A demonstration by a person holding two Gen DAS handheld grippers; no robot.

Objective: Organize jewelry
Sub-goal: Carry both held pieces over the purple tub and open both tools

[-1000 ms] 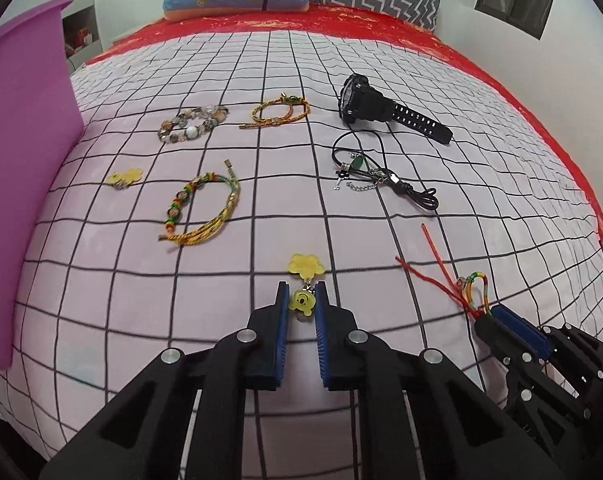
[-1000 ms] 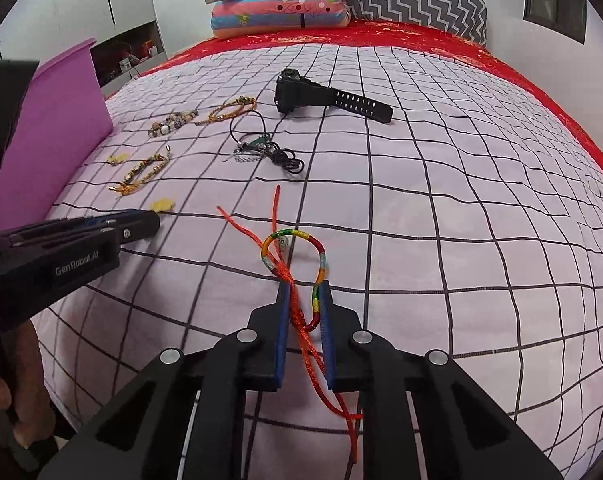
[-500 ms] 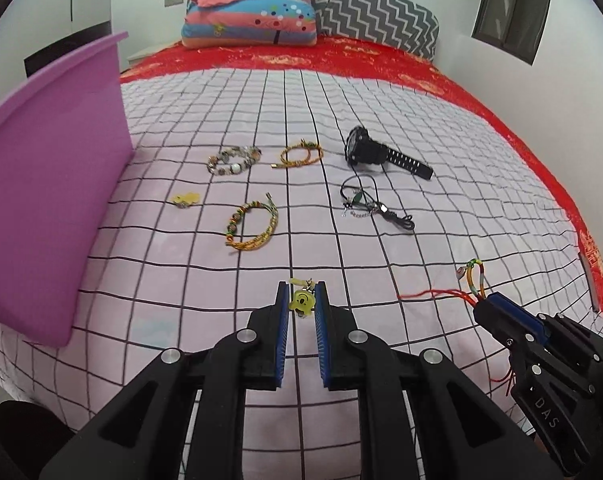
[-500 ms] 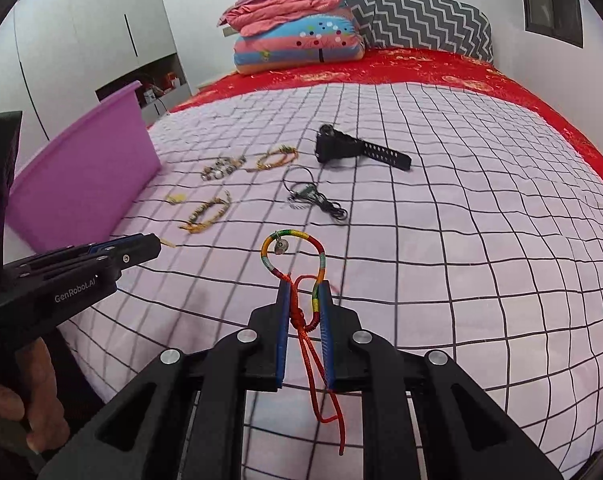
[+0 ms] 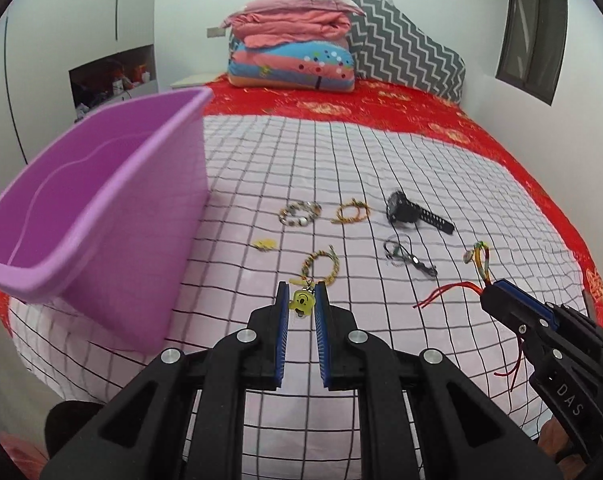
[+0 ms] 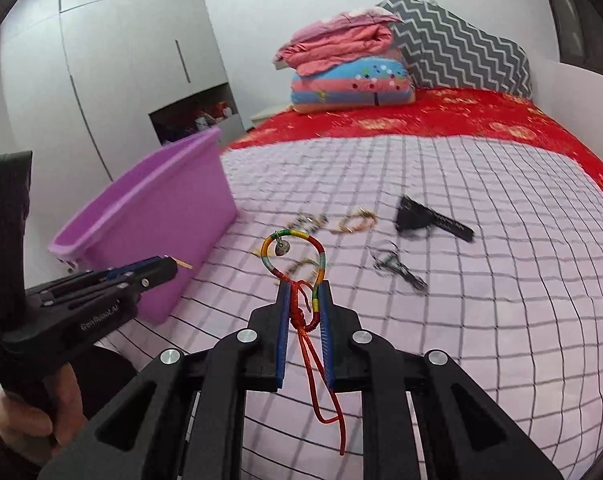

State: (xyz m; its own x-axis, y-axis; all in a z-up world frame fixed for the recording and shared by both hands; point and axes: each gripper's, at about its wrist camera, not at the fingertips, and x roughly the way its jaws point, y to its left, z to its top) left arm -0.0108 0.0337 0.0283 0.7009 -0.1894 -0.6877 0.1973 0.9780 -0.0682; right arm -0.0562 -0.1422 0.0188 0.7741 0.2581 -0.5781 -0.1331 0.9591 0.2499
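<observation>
My left gripper (image 5: 301,289) is shut on a small yellow bear charm (image 5: 301,304), held in the air above the bed. My right gripper (image 6: 303,290) is shut on a rainbow cord bracelet (image 6: 293,250) whose red cords (image 6: 315,364) hang down between the fingers. In the left wrist view the right gripper (image 5: 495,292) shows at the right with the bracelet (image 5: 481,256) sticking up from it. In the right wrist view the left gripper (image 6: 171,267) points toward the purple bin (image 6: 153,232). The same purple bin (image 5: 101,216) stands open at the bed's left side.
On the checked sheet (image 5: 261,160) lie a beaded bracelet (image 5: 299,214), a yellow woven bracelet (image 5: 351,212), a black watch (image 5: 413,214), a dark cord necklace (image 5: 405,256), a yellow flower charm (image 5: 263,244) and a braided bracelet (image 5: 319,266). Pillows (image 5: 293,64) are stacked at the head. A hand (image 6: 33,412) grips the left tool.
Both grippers have risen off the sheet with their pieces still held. The bed looks farther below, and the purple bin's open inside has come into view at the left.
</observation>
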